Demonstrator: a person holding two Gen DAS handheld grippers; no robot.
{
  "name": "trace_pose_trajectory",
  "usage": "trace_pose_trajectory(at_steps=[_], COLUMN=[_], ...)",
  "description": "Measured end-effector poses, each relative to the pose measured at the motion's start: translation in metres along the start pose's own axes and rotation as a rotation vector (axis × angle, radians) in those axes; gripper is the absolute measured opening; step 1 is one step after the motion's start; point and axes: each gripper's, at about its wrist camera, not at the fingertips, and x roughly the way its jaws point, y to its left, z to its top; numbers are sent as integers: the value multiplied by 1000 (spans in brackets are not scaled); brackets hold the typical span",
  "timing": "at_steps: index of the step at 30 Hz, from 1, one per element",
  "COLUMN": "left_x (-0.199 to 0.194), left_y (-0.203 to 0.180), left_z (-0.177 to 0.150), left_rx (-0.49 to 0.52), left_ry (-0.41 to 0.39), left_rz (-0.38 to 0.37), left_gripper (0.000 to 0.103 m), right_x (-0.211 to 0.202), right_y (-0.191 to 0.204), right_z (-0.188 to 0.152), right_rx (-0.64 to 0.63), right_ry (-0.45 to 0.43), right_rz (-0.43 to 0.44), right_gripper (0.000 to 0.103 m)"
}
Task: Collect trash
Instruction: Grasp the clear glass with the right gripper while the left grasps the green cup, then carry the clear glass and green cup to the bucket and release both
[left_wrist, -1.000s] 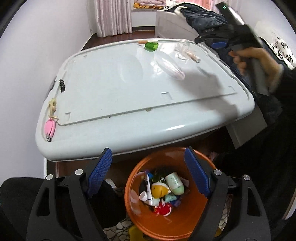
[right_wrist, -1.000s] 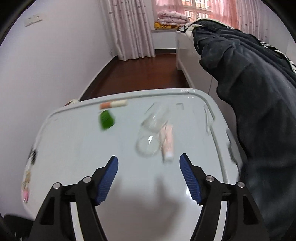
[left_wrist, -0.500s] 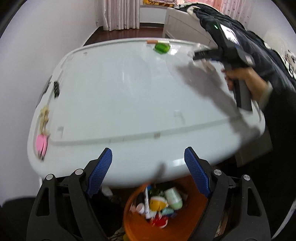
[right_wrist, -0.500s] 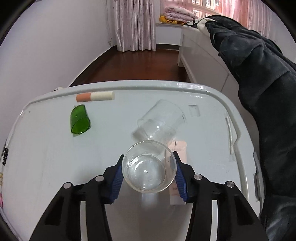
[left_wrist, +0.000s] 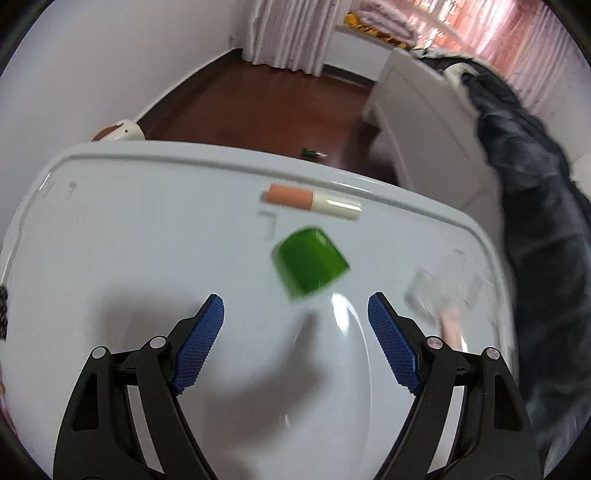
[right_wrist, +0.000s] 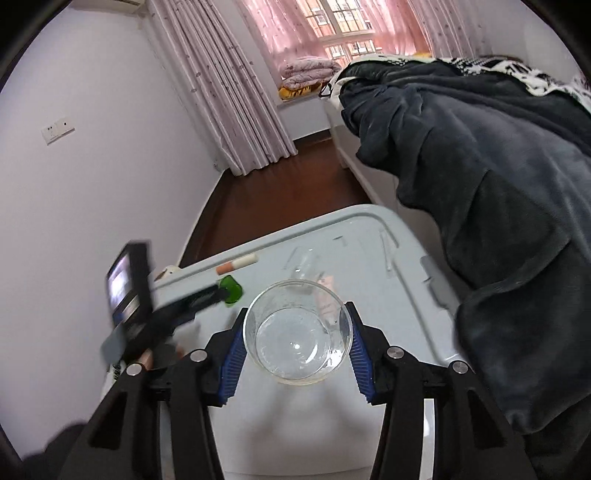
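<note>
My right gripper (right_wrist: 297, 341) is shut on a clear plastic cup (right_wrist: 297, 332) and holds it above the white table (right_wrist: 369, 280). My left gripper (left_wrist: 295, 332) is open and empty, low over the table (left_wrist: 129, 240), just short of a green cup piece (left_wrist: 312, 264). That green piece (right_wrist: 232, 290) also shows in the right wrist view, with the left gripper's fingertips reaching it. An orange-and-white tube (left_wrist: 314, 201) lies behind it. A second clear cup (left_wrist: 439, 291) and a pink tube (left_wrist: 452, 326) lie at the right.
A bed with a dark blanket (right_wrist: 498, 184) stands right of the table. Wood floor (left_wrist: 277, 107) and curtains (right_wrist: 229, 92) lie beyond. The table's far edge is close behind the orange-and-white tube (right_wrist: 236, 264).
My right gripper closed on the clear cup and lifted it off the table. My left gripper rose from over the orange bin and moved forward across the table to the green piece.
</note>
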Motion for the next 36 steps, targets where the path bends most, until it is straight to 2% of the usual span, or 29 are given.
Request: trace_pose_trajectory(at_steps=[3,5,6,7,8,10,14,19,21,25,29,33,36], left_x=[26,38,39,41,42,36,27,-7,-26,-90,-144,-188,-207], left_y=[-15,-18,-23,-25,-28,-33,-25,7,20,51,83,119,135], left_z=[11,15,14,13,9,2,-6,-24,-40,-83,-128,-179,-220], left_rx=[20,32,56,76,110,166,167,139,151,223,217,176,191], left_ry=[-12,-16,-55,-59,-71,-112,-107,-55,-57,-69,-61,-27,-3], left_rz=[58,89,129,150,168,143,101,0,-18,-19,-15,-7,6], left_gripper=[79,79,79,78,69,48,48,48,48,48,48,48,48], right_x=[7,11,10,9,8,6,10,24,28,36,35,16,-4], right_y=[-6,-10,-13,-12,-9,-7,-3,4,9,22,41,63,76], right_z=[1,3,4,5,2,2,1,-4,-7,-15,-29,-65,-102], right_rx=[-12,-5,-3,-7,-11,-7,-2,-1,-11,-39,-97,-160,-221], right_ry=[26,43,46,45,41,34,38,84,99,128,132,148,170], right_rz=[-6,23,31,35,34,47,62,81,78,83,80,96,109], right_gripper=[49,49,49,49,49,49,49,49,49,49,49,49,49])
